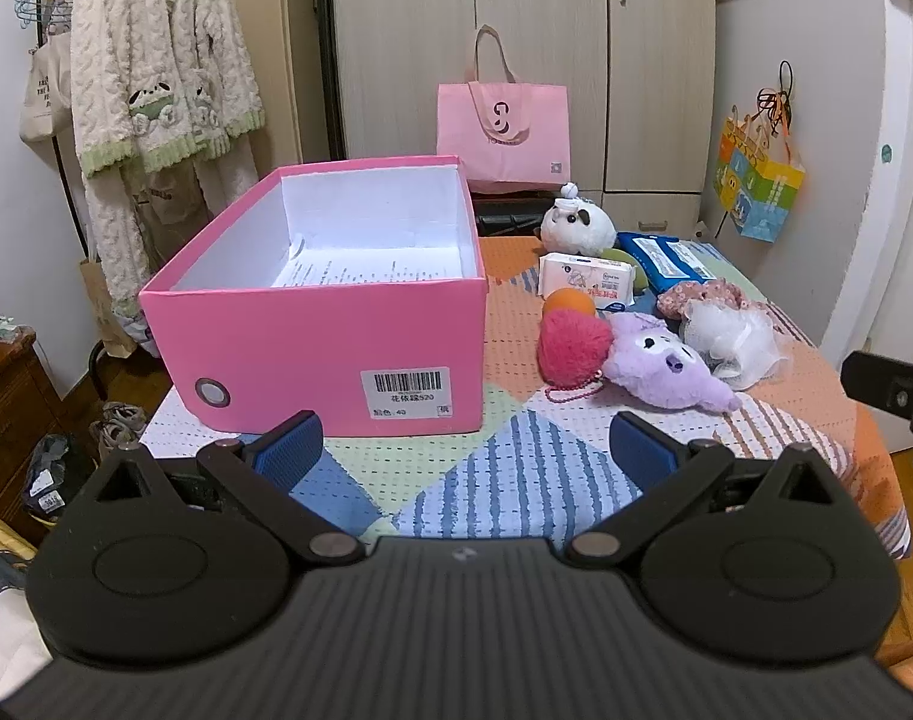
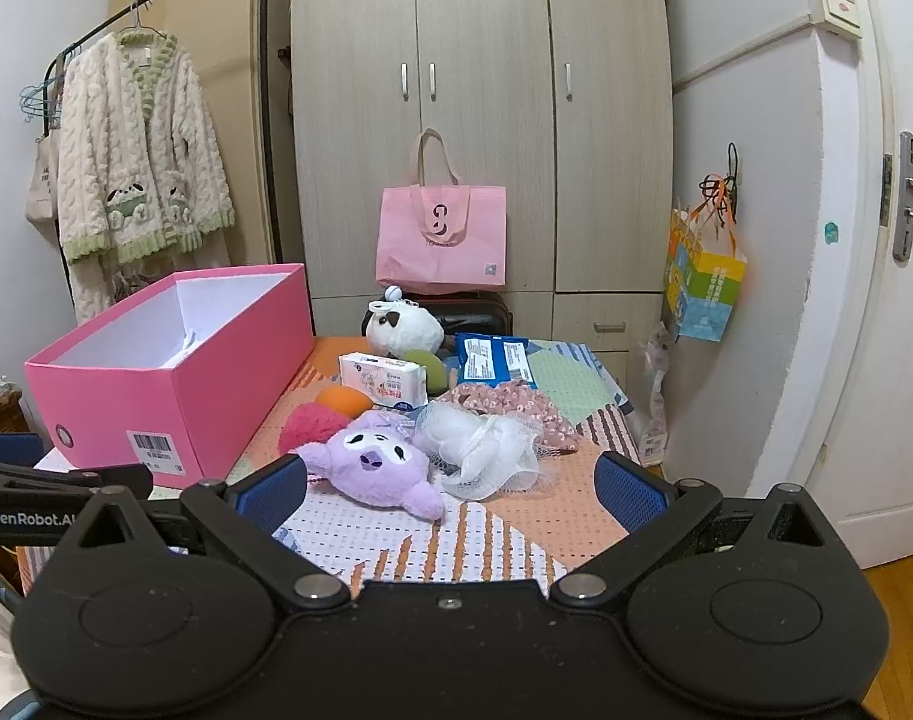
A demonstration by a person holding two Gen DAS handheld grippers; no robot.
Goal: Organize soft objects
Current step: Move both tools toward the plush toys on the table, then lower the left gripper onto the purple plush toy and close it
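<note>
My right claw (image 2: 450, 492) hangs wide open and empty, and the fluffy purple plush head (image 2: 375, 465) lies on the patchwork cloth just ahead of it, nearer my left finger, long axis running from left-far to right-near with one ear pointing back towards me. My left claw (image 1: 465, 441) is also spread wide, gripping nothing, with the open pink cardboard box (image 1: 330, 324) just ahead-left, lengthwise away from me, the plush further ahead-right
</note>
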